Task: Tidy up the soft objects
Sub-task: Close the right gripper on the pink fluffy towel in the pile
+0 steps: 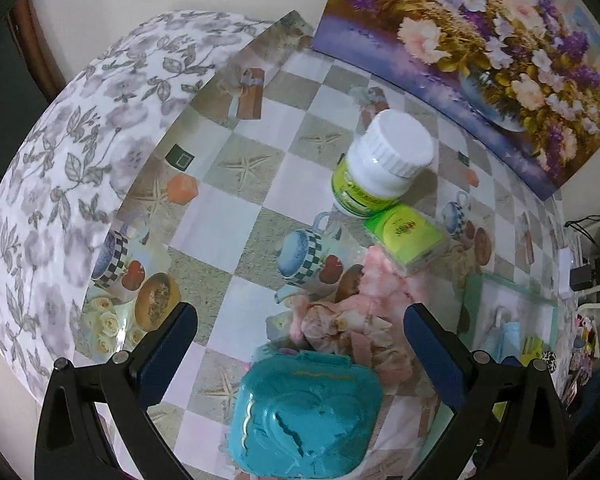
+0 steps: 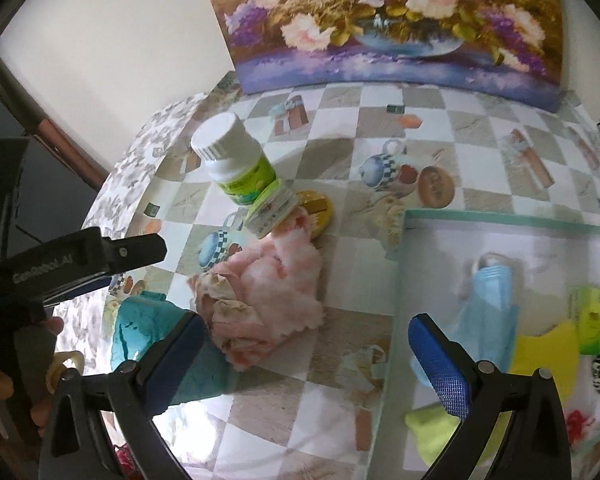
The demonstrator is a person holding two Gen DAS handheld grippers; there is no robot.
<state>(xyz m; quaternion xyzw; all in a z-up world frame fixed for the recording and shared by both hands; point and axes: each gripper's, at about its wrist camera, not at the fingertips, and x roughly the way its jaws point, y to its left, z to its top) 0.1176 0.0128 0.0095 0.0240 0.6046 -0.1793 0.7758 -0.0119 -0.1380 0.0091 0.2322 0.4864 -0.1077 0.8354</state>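
Each hand-held gripper, left and right, has black angular arms, blue textured finger pads and round silver screws at the pivots. White "GenRobot.AI" lettering marks the left unit's black body.

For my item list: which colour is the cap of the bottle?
The cap is white, seen best in the left wrist view.

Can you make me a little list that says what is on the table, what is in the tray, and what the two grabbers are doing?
table: white bottle, green box, pink fluffy cloth, teal case
tray: blue face mask, yellow cloths, spotted item
left gripper: open, empty, above the teal case
right gripper: open, empty, between the pink cloth and the tray
behind: flower painting leaning on the wall
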